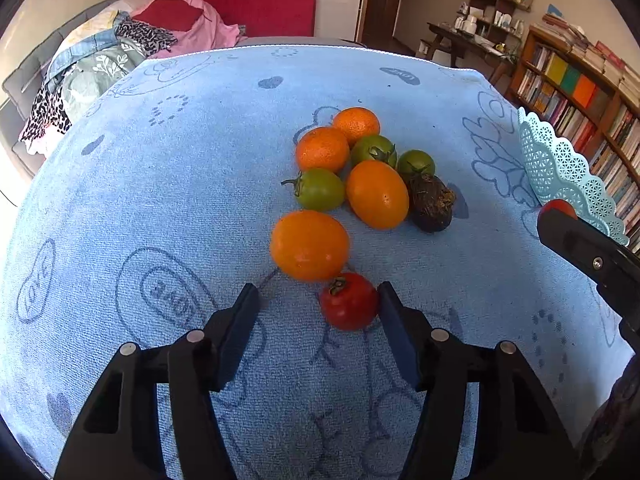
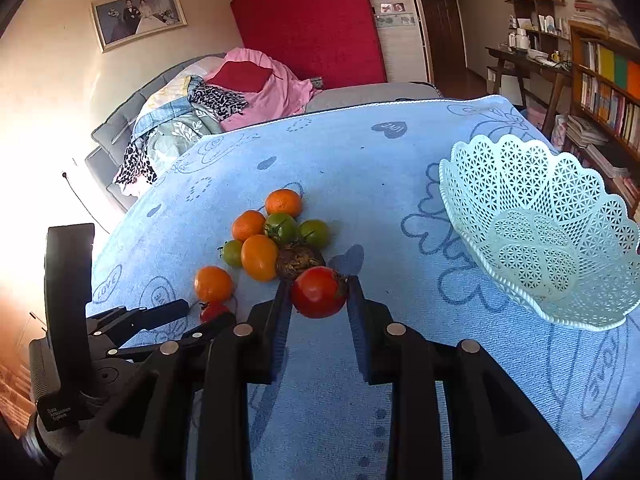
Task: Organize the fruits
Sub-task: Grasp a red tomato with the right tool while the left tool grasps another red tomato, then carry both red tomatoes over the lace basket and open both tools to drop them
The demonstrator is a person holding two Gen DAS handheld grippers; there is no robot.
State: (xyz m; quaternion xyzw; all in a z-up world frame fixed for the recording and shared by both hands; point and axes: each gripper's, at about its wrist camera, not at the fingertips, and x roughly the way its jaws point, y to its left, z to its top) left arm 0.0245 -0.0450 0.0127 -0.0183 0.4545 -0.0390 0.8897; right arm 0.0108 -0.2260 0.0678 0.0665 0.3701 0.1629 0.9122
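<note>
A large red tomato (image 2: 319, 291) sits clamped between the right gripper's (image 2: 320, 294) fingers, raised near the pale lattice basket (image 2: 552, 184), which tilts on the surface. A smaller red tomato (image 1: 349, 301) lies on the blue towel, touching one finger of the left gripper (image 1: 316, 300). Beyond it cluster two smooth orange fruits (image 1: 309, 245), two tangerines (image 1: 322, 149), three green tomatoes (image 1: 320, 189) and a dark, rough-skinned fruit (image 1: 431, 202).
</note>
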